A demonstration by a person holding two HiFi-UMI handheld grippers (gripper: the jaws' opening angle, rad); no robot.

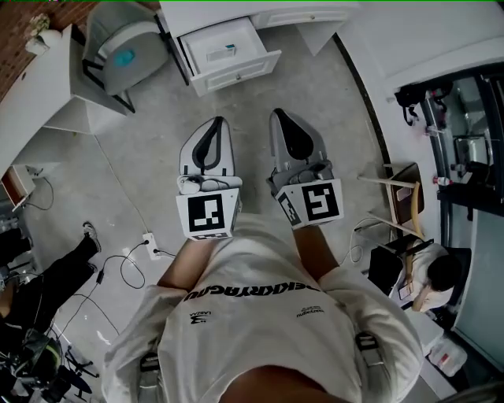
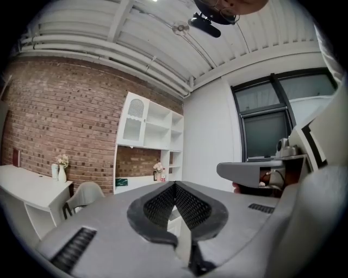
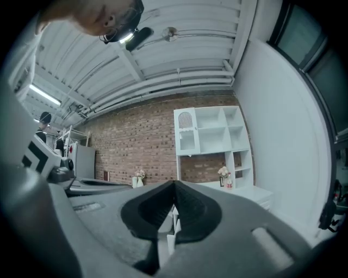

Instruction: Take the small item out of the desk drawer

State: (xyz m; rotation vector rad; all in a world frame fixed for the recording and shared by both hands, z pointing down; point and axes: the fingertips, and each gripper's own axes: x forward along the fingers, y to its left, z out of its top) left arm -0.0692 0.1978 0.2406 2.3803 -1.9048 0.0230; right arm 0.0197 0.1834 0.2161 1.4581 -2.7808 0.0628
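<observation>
Far end, desk drawer: pulled out from the white desk, open top showing, front panel toward the person
Small item: a pale, flat, box-like piece with a teal end, lying inside the drawer near its middle; too small to say what it is
Left gripper: held level in front of the body, jaws pressed together, nothing between them
Right gripper: just beside the left one, also level, jaws together and empty
Gap to close: both grippers are well apart from the drawer, with bare floor between
Step in hand: the approach, as I judge it; nothing is grasped yet
Which gripper: either could serve, though the left lines up more nearly with the item
Doing it well: spread the jaws before reaching the drawer, tip the nose down over the near rim, come in from above and straddle the item across its narrow side, then close gently
Watch for: the chair to the left of the drawer, the drawer walls catching a jaw, and a flat item sliding away under a one-sided touch
</observation>
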